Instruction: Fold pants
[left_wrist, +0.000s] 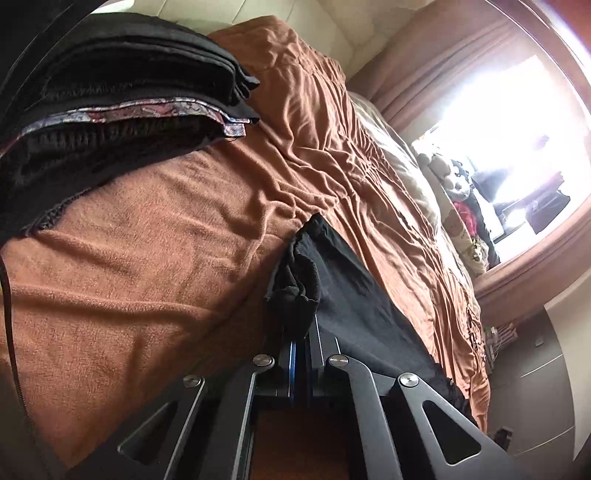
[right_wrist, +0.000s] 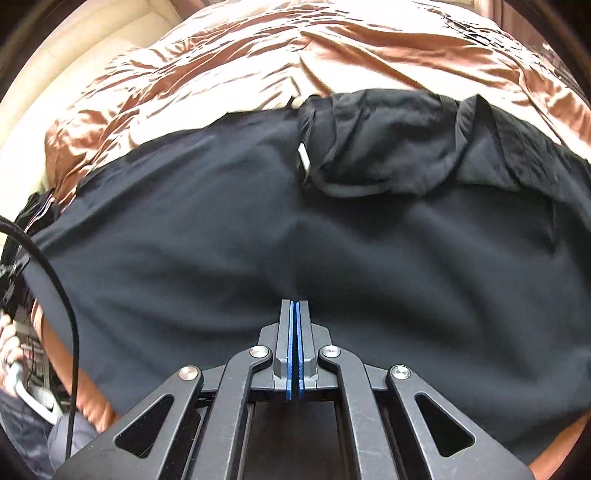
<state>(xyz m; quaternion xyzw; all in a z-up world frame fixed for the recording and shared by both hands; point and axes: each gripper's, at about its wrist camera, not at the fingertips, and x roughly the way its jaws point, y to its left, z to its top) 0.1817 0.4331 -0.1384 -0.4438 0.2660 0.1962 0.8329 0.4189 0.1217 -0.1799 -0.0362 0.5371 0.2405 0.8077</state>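
Black pants (right_wrist: 221, 240) lie spread across the brown blanket (right_wrist: 258, 48), and their waist end shows turned-out pocket linings (right_wrist: 388, 155) and a white tag (right_wrist: 303, 157). My right gripper (right_wrist: 294, 303) hovers over the middle of the pants with its blue pads pressed together and nothing between them. In the left wrist view a strip of the same pants (left_wrist: 354, 295) runs away from me over the blanket (left_wrist: 166, 258). My left gripper (left_wrist: 301, 330) is shut on a bunched edge of that cloth, which covers its fingertips.
A stack of folded dark clothes (left_wrist: 110, 110) sits on the bed at the upper left. Stuffed toys (left_wrist: 450, 177) lie by a bright window (left_wrist: 517, 129). A black cable (right_wrist: 55, 277) and a person's hand (right_wrist: 7, 343) are at the left edge.
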